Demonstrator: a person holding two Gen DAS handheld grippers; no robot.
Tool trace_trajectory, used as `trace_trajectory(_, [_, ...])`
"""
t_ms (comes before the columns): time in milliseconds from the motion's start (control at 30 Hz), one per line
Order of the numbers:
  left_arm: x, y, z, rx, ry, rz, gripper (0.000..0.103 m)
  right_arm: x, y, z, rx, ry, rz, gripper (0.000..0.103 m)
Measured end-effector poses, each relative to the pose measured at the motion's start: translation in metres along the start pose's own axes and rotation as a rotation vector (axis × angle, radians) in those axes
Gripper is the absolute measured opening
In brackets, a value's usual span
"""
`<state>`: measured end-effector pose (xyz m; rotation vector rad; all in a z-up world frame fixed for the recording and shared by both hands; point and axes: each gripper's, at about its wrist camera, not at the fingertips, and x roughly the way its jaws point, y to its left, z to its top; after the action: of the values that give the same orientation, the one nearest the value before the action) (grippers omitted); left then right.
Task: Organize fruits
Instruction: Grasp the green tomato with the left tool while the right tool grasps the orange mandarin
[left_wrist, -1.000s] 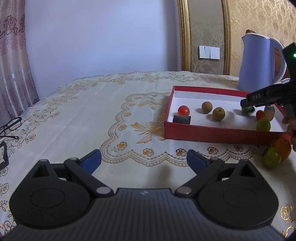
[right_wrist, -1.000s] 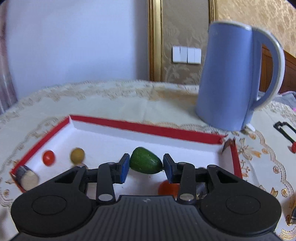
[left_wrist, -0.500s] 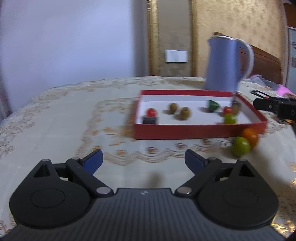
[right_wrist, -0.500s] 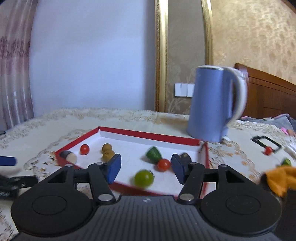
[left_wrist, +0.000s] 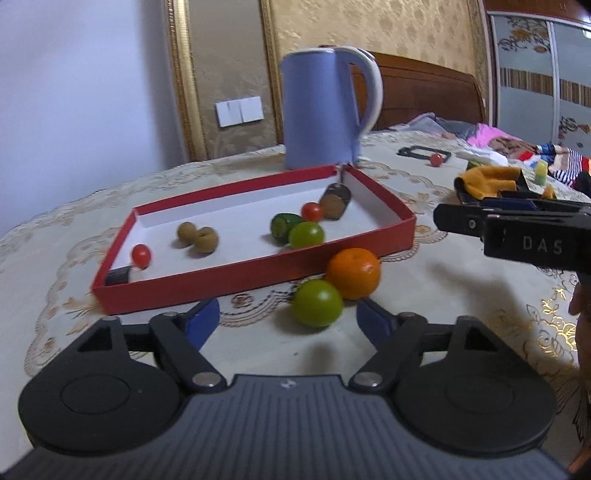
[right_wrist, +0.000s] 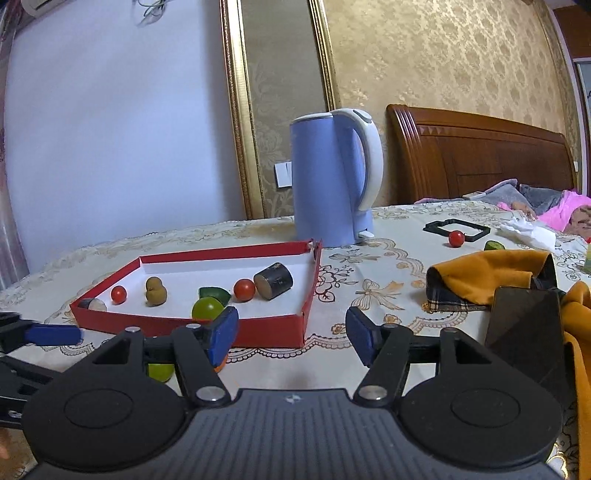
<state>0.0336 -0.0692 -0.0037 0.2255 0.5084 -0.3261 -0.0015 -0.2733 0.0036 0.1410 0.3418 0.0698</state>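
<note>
A red box (left_wrist: 240, 275) with a white floor holds two red tomatoes (left_wrist: 141, 255), two brown longans (left_wrist: 205, 240), a dark green piece (left_wrist: 282, 226), a green round fruit (left_wrist: 306, 234) and a dark cylinder (left_wrist: 334, 201). On the cloth in front of it lie an orange (left_wrist: 353, 267) and a green fruit (left_wrist: 317, 302). My left gripper (left_wrist: 288, 319) sits just short of that green fruit, its jaws closing but clear of it. My right gripper (right_wrist: 291, 334) hangs over the cloth at the box's (right_wrist: 192, 325) right front corner, jaws opening, nothing between them.
A blue kettle (right_wrist: 332, 177) stands behind the box. To the right lie a yellow cloth (right_wrist: 487, 273), a dark flat object (right_wrist: 524, 325), a black frame (right_wrist: 456, 226) with a red tomato (right_wrist: 456, 238), and a green piece (right_wrist: 494, 244). A bed lies beyond the table.
My right gripper let go of the dark green piece in the box, drew back out and opened. My left gripper swung right to the green fruit and orange, its jaws narrowing.
</note>
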Motion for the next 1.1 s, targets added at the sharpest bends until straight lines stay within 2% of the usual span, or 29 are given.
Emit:
trace_trajectory(167, [0.018,-0.004,0.007,-0.01,0.043,-0.045,0.065,0.0,-0.005,-0.002,0.02,-0.007,0.014,0.064])
trace_trajectory(267, [0.025,-0.003,0.009,-0.022,0.068,-0.078,0.052,0.0,-0.008,-0.002,0.031,-0.007,0.017,0.064])
trace_trajectory(333, [0.03,-0.003,0.01,-0.028,0.091,-0.093,0.036,0.0,-0.008,-0.002,0.027,-0.004,0.018,0.064])
trace_trajectory(400, [0.033,-0.002,0.008,-0.047,0.109,-0.11,0.033,0.0,-0.007,-0.003,0.021,-0.004,0.017,0.064])
trace_trajectory(633, [0.026,0.004,0.005,-0.073,0.092,-0.106,0.031,0.0,-0.001,-0.003,-0.016,0.0,0.008,0.064])
trace_trajectory(867, [0.003,0.026,0.0,-0.089,0.034,0.004,0.031,0.017,0.019,-0.005,-0.096,0.11,0.065,0.064])
trace_trajectory(1033, [-0.005,0.055,-0.003,-0.158,0.043,0.097,0.031,0.04,0.045,-0.007,-0.158,0.218,0.136,0.064])
trace_trajectory(1100, [-0.007,0.067,-0.005,-0.186,0.051,0.127,0.032,0.051,0.057,-0.008,-0.194,0.247,0.125,0.064])
